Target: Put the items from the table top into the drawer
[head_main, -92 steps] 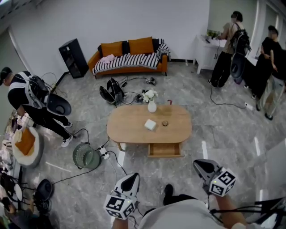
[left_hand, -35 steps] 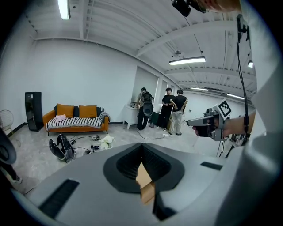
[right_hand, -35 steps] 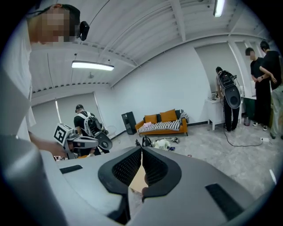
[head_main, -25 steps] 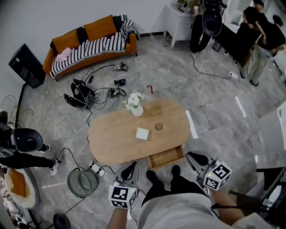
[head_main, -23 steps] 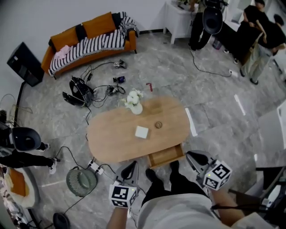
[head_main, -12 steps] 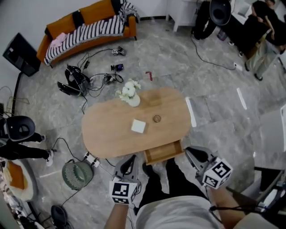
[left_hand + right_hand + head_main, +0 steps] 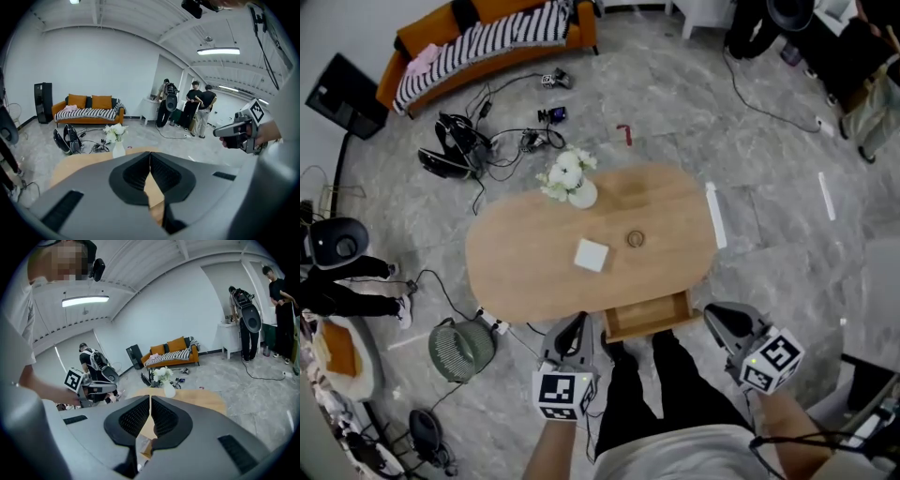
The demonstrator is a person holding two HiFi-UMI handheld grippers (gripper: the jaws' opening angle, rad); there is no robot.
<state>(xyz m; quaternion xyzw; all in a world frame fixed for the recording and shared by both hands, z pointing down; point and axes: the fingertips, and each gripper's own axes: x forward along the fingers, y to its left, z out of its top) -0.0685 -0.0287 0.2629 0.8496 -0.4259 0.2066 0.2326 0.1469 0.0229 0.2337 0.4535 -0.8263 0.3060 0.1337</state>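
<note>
The oval wooden table (image 7: 525, 281) carries a white square item (image 7: 592, 254), a small round ring-like item (image 7: 635, 239) and a vase of white flowers (image 7: 572, 187). Its drawer (image 7: 649, 315) stands pulled out at the near edge. My left gripper (image 7: 576, 324) hangs shut and empty just short of the table's near edge, left of the drawer. My right gripper (image 7: 715, 315) is also shut and empty, right of the drawer. In the left gripper view the shut gripper (image 7: 150, 154) points at the vase (image 7: 117, 140). The right gripper (image 7: 150, 399) likewise faces the vase (image 7: 166, 380).
A green fan (image 7: 461, 349) and a power strip lie on the floor left of the table. Cables and black gear (image 7: 455, 155) are scattered beyond it, before an orange sofa (image 7: 487, 37). People stand at the far right (image 7: 853, 56) and one at the left (image 7: 337, 272).
The table and drawer have come nearer in the head view. Both grippers have sunk towards the table's near edge, jaws still together.
</note>
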